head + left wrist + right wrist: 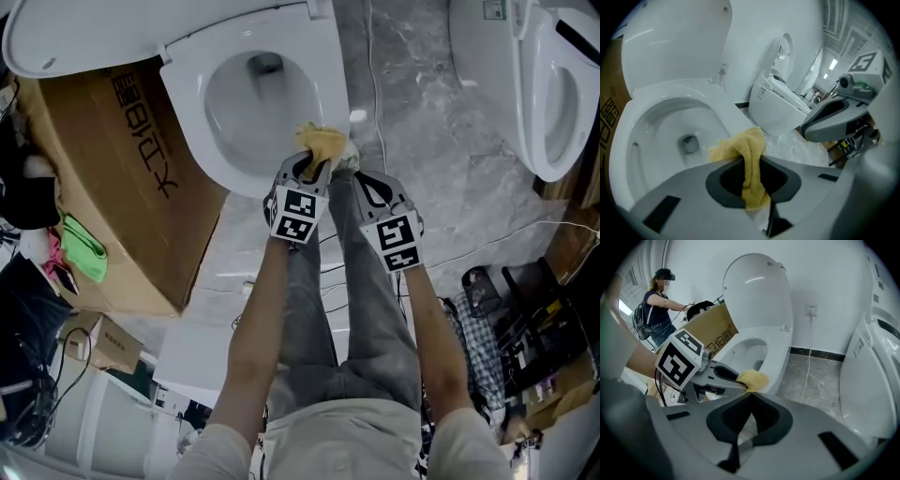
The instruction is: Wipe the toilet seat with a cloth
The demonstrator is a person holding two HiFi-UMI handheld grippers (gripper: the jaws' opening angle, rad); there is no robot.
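**Wiping of the seat, front rim.** The left tongs [314,171] were clamped shut on the yellow cloth [322,142]. A fold was pinched between the jaws, and the rest was bunched out ahead of the tips. The bunched end lay against the front rim of the toilet seat [192,131], directly ahead of the left tongs. The open bowl was seen beyond it, and the raised lid [754,291] further off.

The right tongs [361,178] were held just beside the left pair, on its right. Their jaws were brought together, and nothing was seen between them.

A cardboard box [122,187] stood off to the left of the left tongs. A second toilet [553,94] stood well off to the right of the right tongs.

The step in hand was judged to be the wiping itself, at or near its start at the front of the seat. The next move would call for the cloth to be drawn along the rim under downward pressure. A firm pinch would be needed so that the cloth was not dragged out of the jaws.
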